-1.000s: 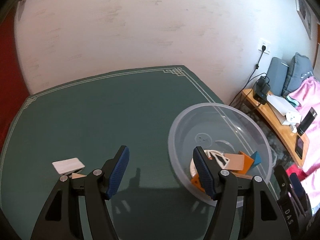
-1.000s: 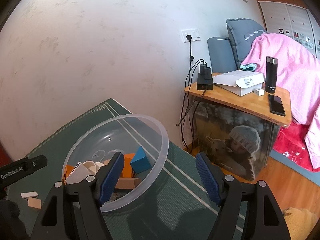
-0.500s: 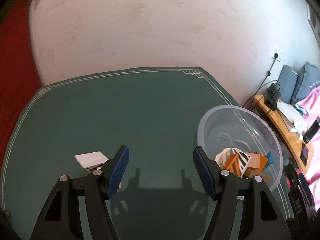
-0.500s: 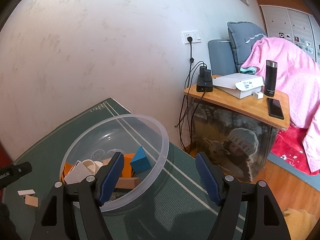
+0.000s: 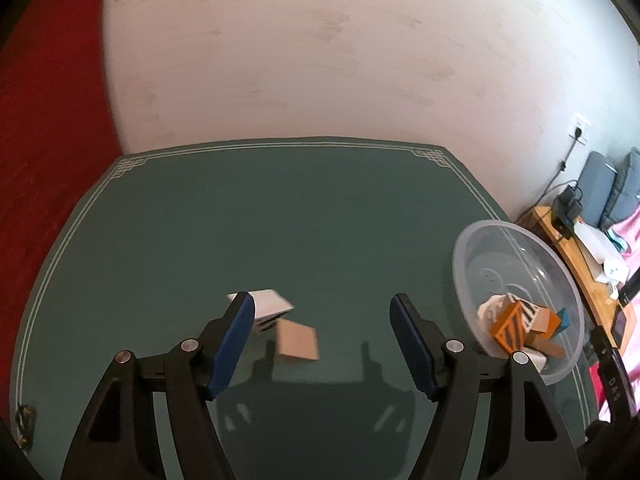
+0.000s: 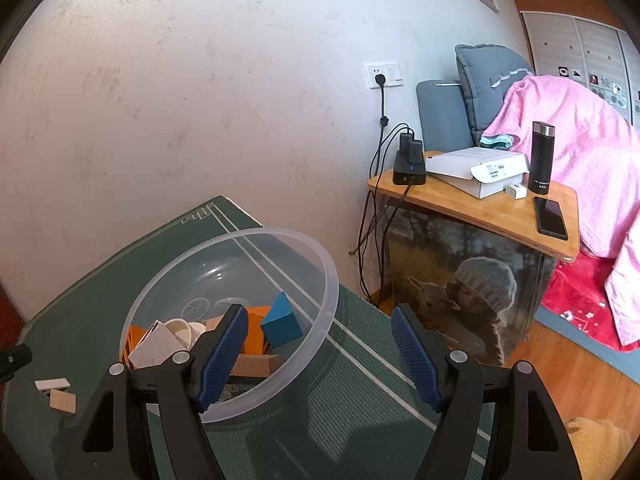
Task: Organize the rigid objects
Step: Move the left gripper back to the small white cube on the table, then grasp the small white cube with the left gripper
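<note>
A clear plastic bowl [image 5: 472, 248] sits on the green table mat at the right; it holds several blocks, among them an orange striped one [image 5: 510, 322]. In the right wrist view the bowl [image 6: 320, 264] holds a blue wedge [image 6: 281, 321], a white cup and wooden pieces. A tan wooden block [image 5: 297, 339] and a white block [image 5: 269, 303] lie on the mat. My left gripper [image 5: 322, 342] is open and empty, just above the tan block. My right gripper [image 6: 318, 354] is open and empty over the bowl's near right rim. The two loose blocks also show in the right wrist view [image 6: 60, 394].
A wooden side table [image 6: 480, 216] stands right of the mat with a charger, a white box, a black flask and a phone. Cables hang from a wall socket. A pink blanket and grey cushions lie behind. The wall runs along the mat's far edge.
My left gripper has swung left, away from the bowl, and now has the white and tan blocks between its fingers. The right gripper has barely moved.
</note>
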Available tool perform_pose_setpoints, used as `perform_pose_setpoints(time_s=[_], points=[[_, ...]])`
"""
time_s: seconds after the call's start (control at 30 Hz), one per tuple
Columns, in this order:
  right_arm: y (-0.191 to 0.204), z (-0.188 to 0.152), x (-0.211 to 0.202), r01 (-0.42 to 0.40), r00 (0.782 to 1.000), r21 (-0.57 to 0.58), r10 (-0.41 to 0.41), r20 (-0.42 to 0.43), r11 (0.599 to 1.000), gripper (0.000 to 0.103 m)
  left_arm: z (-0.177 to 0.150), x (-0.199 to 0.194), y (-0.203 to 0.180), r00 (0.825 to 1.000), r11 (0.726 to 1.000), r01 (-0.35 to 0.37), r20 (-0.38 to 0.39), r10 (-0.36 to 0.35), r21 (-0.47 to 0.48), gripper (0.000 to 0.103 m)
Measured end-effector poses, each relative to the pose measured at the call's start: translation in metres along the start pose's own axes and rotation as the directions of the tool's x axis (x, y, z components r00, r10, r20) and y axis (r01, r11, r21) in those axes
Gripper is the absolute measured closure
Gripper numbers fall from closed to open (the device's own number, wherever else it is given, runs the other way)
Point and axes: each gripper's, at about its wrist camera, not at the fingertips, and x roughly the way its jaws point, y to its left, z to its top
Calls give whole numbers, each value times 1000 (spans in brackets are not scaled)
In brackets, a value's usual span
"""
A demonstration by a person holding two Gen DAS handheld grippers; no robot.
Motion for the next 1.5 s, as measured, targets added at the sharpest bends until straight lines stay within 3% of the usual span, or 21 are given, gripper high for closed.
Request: perform_pose_setpoints(time_s=[0.33,0.6,0.77,0.93,1.33,1.43,1.5], points=[[1,0,-2,5,1000,-15,-5,5,1000,26,-13,2,50,998,996,-68,-13,67,-56,32],[5,0,-1,10,1000,-25,-9,5,1000,26,-26,8,65,996,995,-85,-37,83,-47,32],[5,0,-2,6,1000,-28,-6,2,1000,26,-28,18,62,996,998,-61,-66,61,-10,32],[5,0,-1,1,1000,-26,-1,1,1000,26,-28,31,56,993,995,-90,-71,93,49,32],[8,-1,-1,-9,1000,-32,10,4,999,26,-14,69,51,988,992,-96,-112,105,77,32],[9,-2,-2,-9,1000,-36,10,2,999,26,-11,73,48,990,992,-89,-103,98,86,35],[9,-2,-1,-10,1000,-39,10,0,999,26,-10,75,49,992,994,-69,-100,78,86,43]])
